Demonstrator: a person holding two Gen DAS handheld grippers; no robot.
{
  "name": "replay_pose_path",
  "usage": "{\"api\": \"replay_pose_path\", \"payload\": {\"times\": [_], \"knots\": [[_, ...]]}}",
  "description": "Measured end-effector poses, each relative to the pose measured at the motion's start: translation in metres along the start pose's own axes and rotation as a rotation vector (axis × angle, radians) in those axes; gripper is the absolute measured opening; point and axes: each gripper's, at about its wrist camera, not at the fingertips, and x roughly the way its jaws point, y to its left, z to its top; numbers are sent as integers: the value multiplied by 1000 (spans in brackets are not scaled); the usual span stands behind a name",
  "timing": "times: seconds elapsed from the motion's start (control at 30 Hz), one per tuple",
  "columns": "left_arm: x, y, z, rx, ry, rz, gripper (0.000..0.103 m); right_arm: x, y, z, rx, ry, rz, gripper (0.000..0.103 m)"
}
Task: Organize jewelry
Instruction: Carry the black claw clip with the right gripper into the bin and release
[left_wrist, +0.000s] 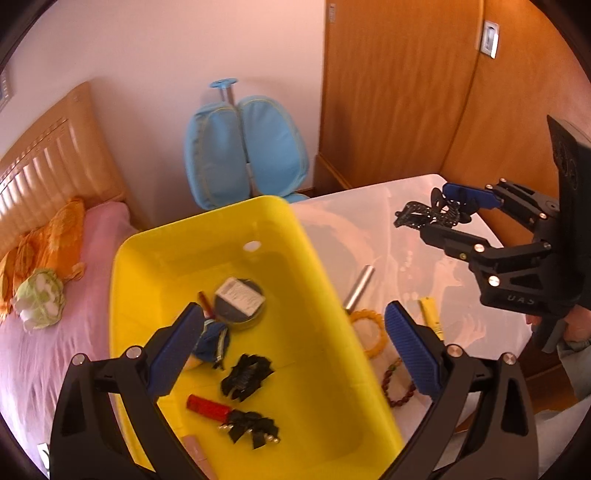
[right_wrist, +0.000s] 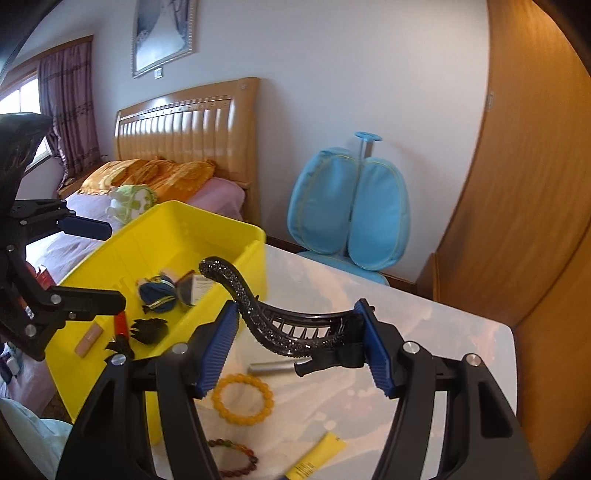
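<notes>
Two grippers up: right gripper (right_wrist: 299, 347) pinching black rhinestone hair clip (right_wrist: 258, 314) across its width, above white table (right_wrist: 443, 332) beside yellow bin (right_wrist: 155, 236); left gripper (left_wrist: 291, 350) spread wide, holding nothing, over bin rim; amber bracelet (right_wrist: 242, 398), dark bead bracelet (right_wrist: 236, 458) on table

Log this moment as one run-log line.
right gripper: shut on black hair clip, above table | left gripper: open, over yellow bin | amber bracelet: on table
</notes>
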Motion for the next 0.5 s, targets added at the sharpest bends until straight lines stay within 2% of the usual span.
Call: {"api": "replay_pose_path", "payload": {"times": [0.27, 0.5], "knots": [[-37, 93, -52, -211, -10, 143, 96, 38, 101, 31, -184, 27, 191, 66], [-57, 150, -100, -343, 3, 243, 96, 80, 167, 24, -303, 152, 286, 66]]}}
